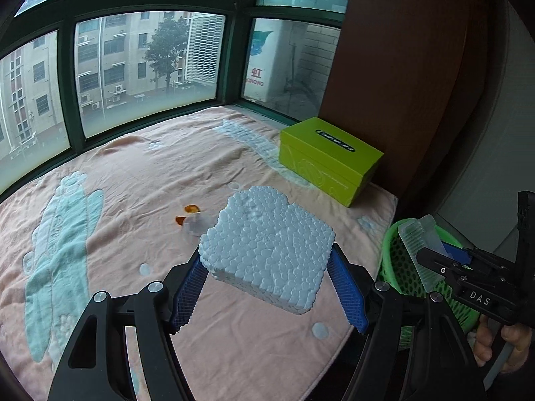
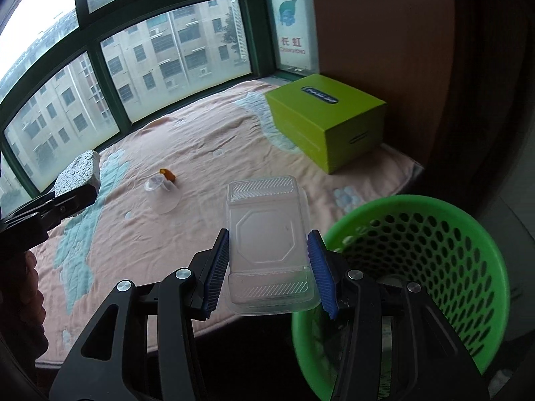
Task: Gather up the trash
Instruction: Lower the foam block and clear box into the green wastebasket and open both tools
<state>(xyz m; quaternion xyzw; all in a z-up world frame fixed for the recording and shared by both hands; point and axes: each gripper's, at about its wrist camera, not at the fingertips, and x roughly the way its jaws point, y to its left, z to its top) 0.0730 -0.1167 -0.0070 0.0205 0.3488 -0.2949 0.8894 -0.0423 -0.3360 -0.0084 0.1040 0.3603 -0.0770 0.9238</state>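
My left gripper [image 1: 267, 287] is shut on a white foam block [image 1: 267, 247], held above the pink blanket [image 1: 117, 173]; the same block [image 2: 78, 170] shows at the left of the right wrist view. My right gripper [image 2: 269, 267] is shut on a clear plastic tray [image 2: 267, 240], lifted beside the green mesh basket [image 2: 434, 234] at the bed's right edge. In the left wrist view the tray [image 1: 419, 240] hangs over the basket [image 1: 401, 267]. A clear plastic cup [image 2: 164, 193] lies on its side on the blanket beside an orange scrap [image 2: 168, 173].
A lime green box [image 2: 327, 117] stands at the far right of the blanket against a brown panel [image 1: 401, 67]. Green-framed windows [image 1: 147, 63] close off the far side. A hand [image 1: 501, 341] grips the right tool's handle.
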